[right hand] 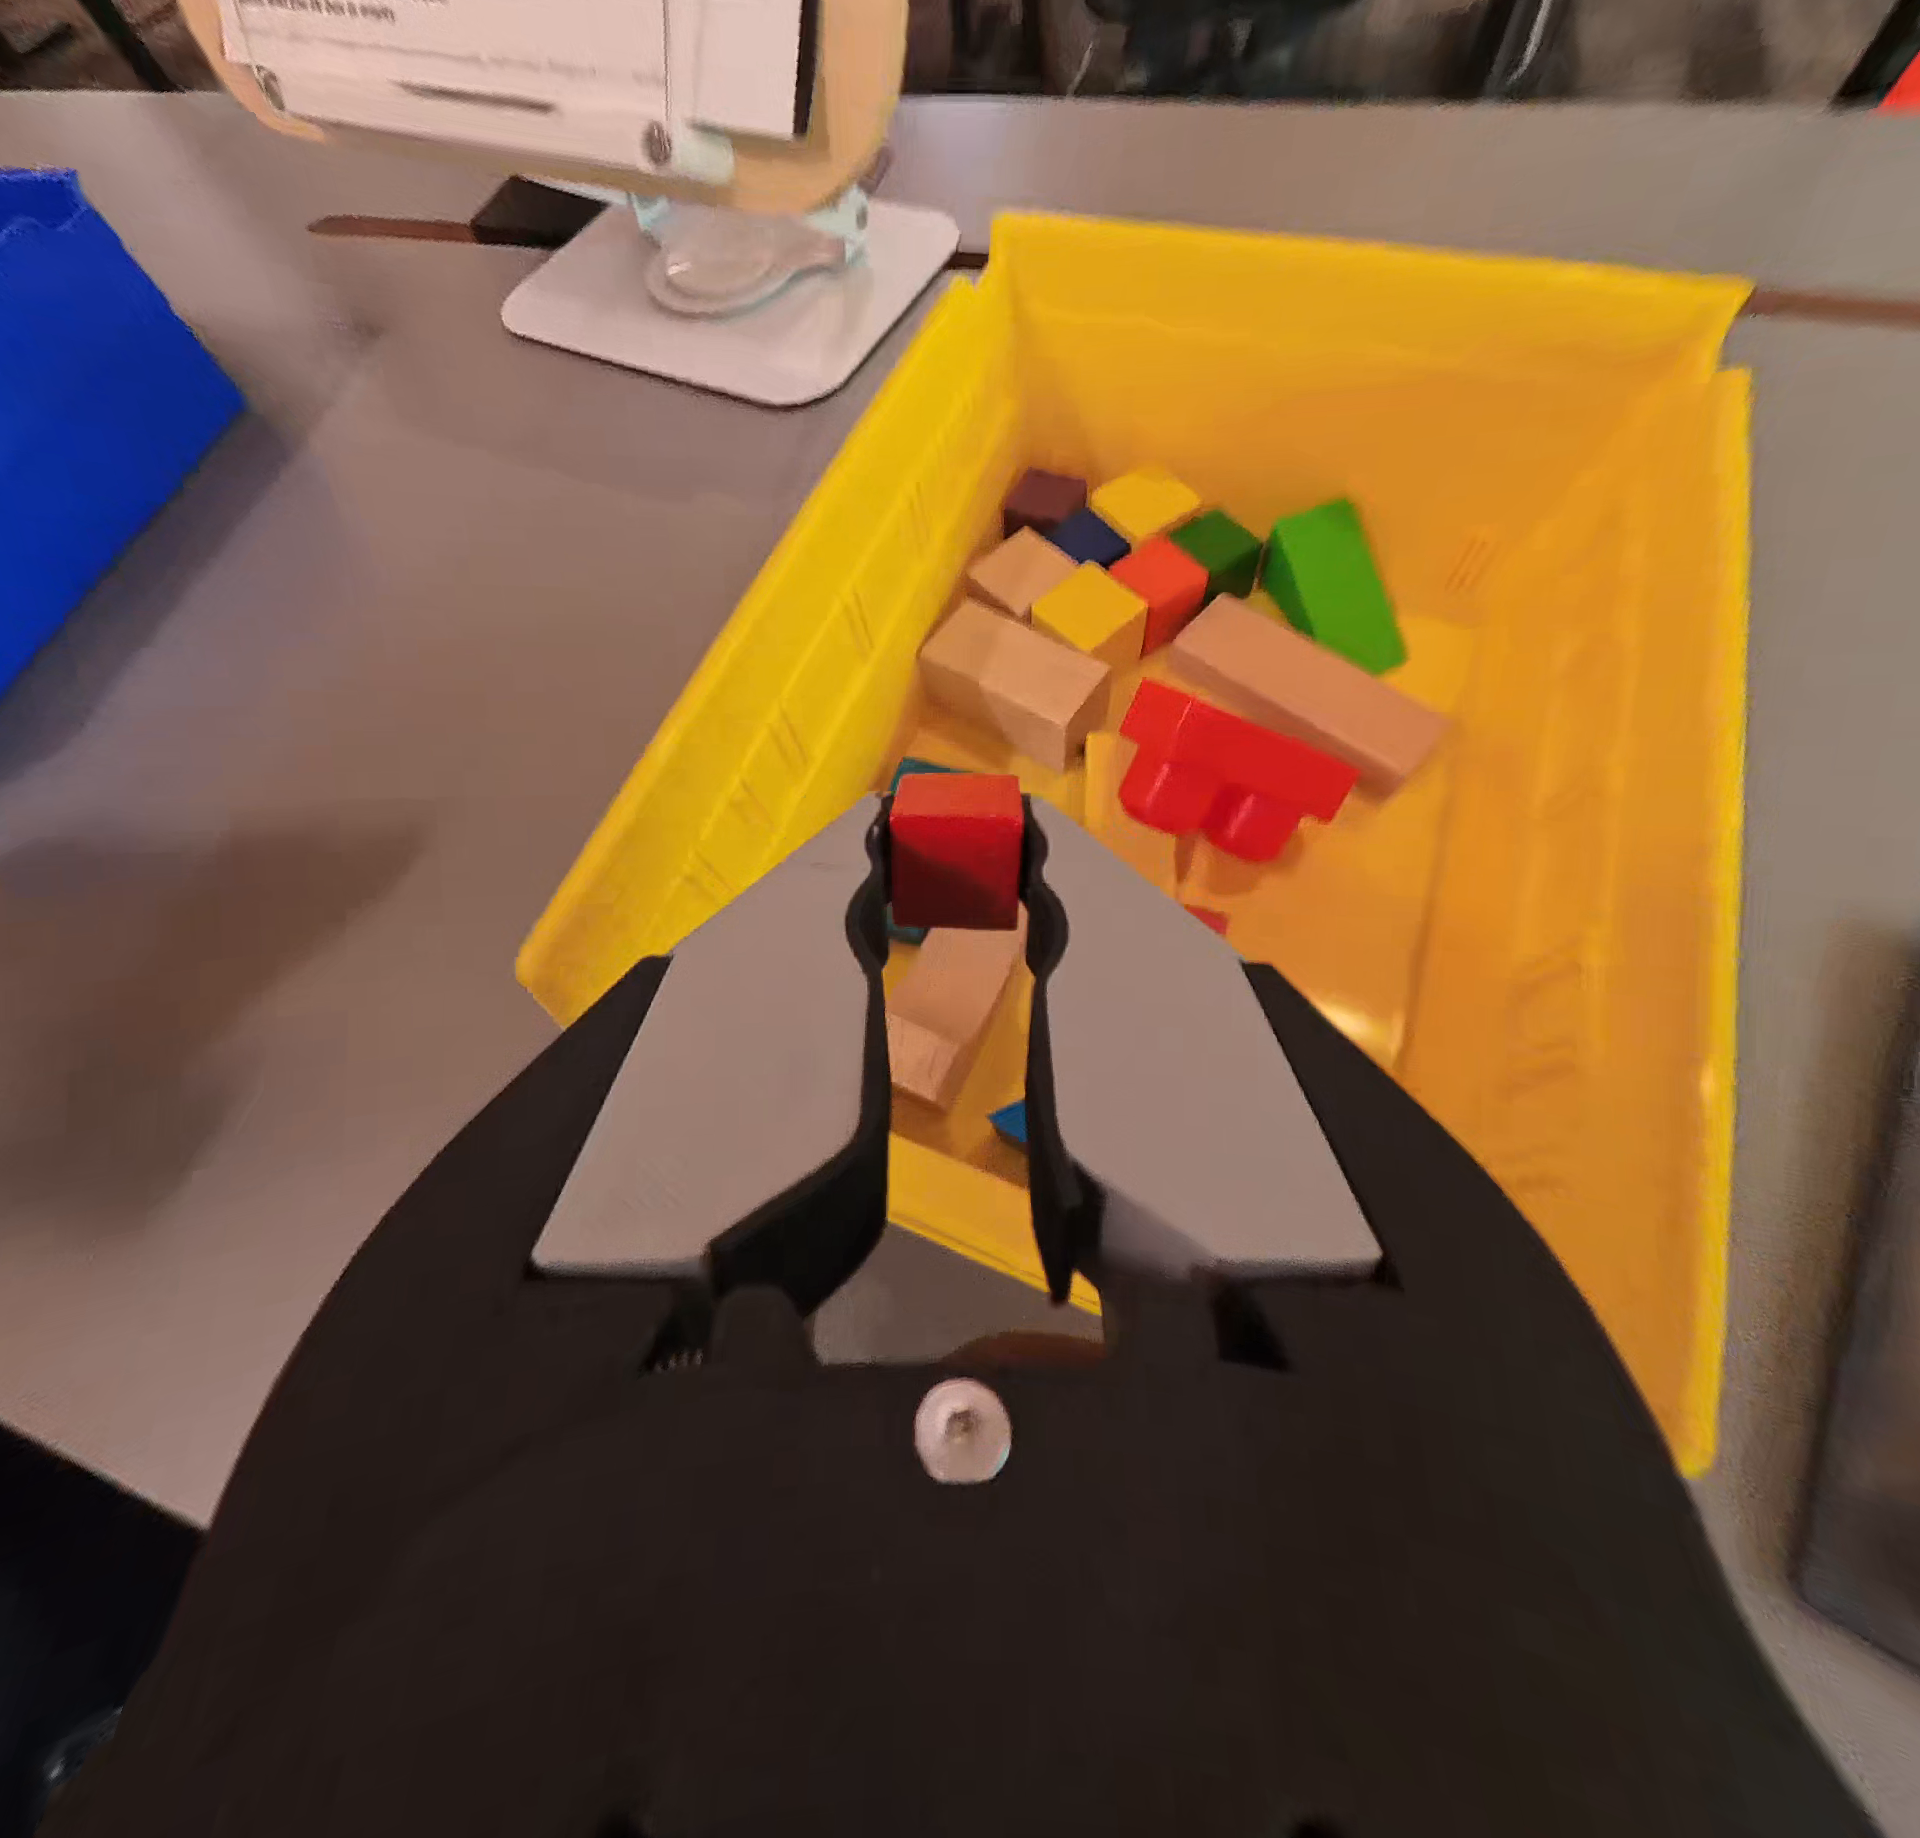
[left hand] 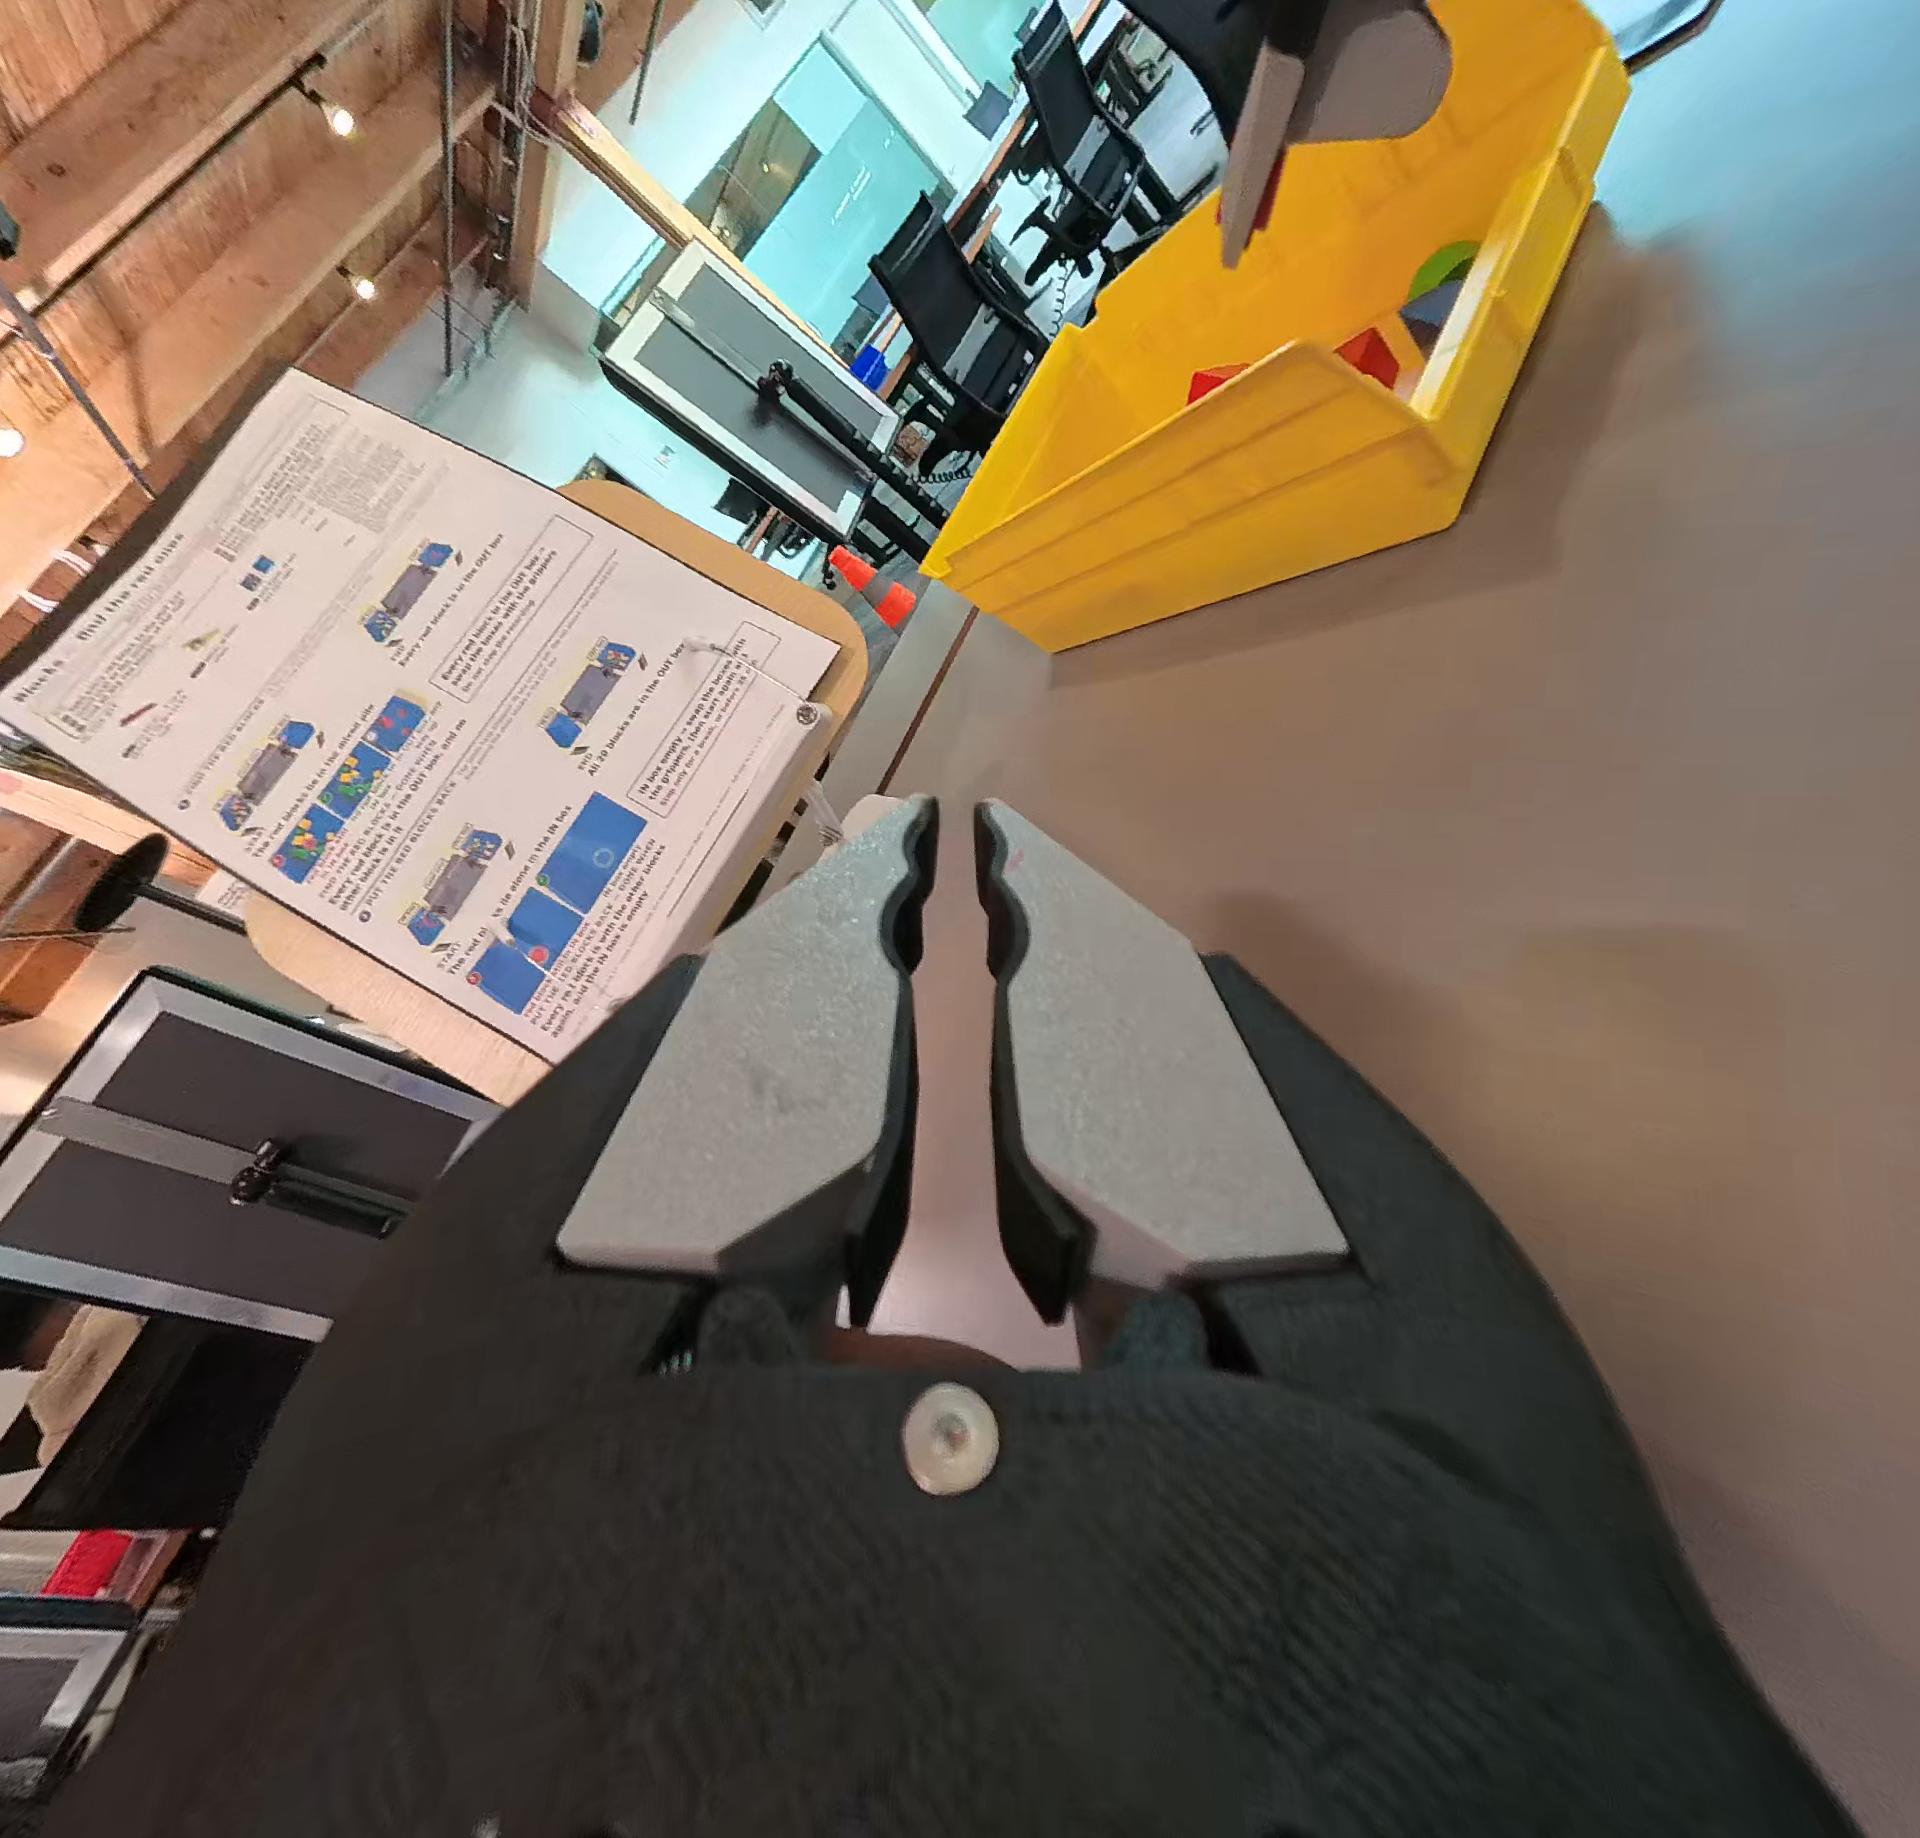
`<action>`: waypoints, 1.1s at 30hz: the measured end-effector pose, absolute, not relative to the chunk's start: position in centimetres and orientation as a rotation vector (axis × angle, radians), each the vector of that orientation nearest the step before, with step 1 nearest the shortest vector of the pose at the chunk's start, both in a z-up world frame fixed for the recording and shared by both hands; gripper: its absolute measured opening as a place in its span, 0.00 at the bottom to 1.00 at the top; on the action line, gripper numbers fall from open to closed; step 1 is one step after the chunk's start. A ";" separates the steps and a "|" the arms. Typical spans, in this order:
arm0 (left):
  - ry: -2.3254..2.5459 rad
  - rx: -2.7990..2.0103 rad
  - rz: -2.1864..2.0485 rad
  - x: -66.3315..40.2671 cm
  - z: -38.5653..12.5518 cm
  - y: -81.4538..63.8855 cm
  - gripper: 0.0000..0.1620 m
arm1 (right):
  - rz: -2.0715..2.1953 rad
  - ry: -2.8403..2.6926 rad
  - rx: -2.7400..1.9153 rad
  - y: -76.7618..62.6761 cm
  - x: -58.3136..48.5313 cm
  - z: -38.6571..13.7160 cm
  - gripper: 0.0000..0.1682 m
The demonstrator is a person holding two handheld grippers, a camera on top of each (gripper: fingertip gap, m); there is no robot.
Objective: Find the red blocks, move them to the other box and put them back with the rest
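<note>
My right gripper (right hand: 956, 832) is shut on a small red block (right hand: 954, 858) and holds it above the near left corner of the yellow box (right hand: 790, 708). The box holds several blocks: a big red notched block (right hand: 1226, 760), an orange-red cube (right hand: 1164, 583), green, yellow, blue and plain wood ones. In the left wrist view the yellow box (left hand: 1226, 479) lies at the upper right, with the right gripper (left hand: 1247, 199) above it. My left gripper (left hand: 956, 822) is nearly shut and empty, tilted above the grey table (left hand: 1455, 957).
A blue box (right hand: 94, 417) stands at the left edge of the right wrist view. An instruction sheet on a stand (right hand: 727, 302) stands behind the boxes; it also shows in the left wrist view (left hand: 416, 708). Chairs (left hand: 956, 302) and desks stand beyond the table.
</note>
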State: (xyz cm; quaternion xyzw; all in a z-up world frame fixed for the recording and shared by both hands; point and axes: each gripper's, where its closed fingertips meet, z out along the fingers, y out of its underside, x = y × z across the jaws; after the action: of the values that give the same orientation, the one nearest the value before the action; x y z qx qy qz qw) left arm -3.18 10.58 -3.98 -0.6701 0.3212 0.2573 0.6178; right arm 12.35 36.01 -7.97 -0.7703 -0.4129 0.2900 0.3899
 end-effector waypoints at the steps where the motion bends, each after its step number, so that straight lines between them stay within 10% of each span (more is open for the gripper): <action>1: 0.742 -1.550 0.589 -3.1 -4.2 10.7 0.03 | 0.773 -1.068 -1.979 35.8 12.0 -8.7 0.13; 3: 0.750 -1.559 0.597 -3.1 -4.5 10.9 0.03 | 0.812 -1.099 -2.033 35.6 11.2 -10.2 0.31; 19: 0.003 -1.872 0.434 -24.4 -1.6 5.5 0.22 | 0.875 -0.999 -1.795 34.9 10.6 -4.5 0.26; 33: -0.275 -2.473 0.149 -37.2 -17.2 14.7 0.29 | 0.805 -1.109 -1.736 32.8 8.8 -4.2 0.26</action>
State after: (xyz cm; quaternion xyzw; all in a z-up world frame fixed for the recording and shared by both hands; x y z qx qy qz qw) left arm -37.17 14.72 -17.21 -0.9404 -0.1047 0.0567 0.3187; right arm 8.82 32.79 -4.23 -0.7015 -0.4481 0.3254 0.4486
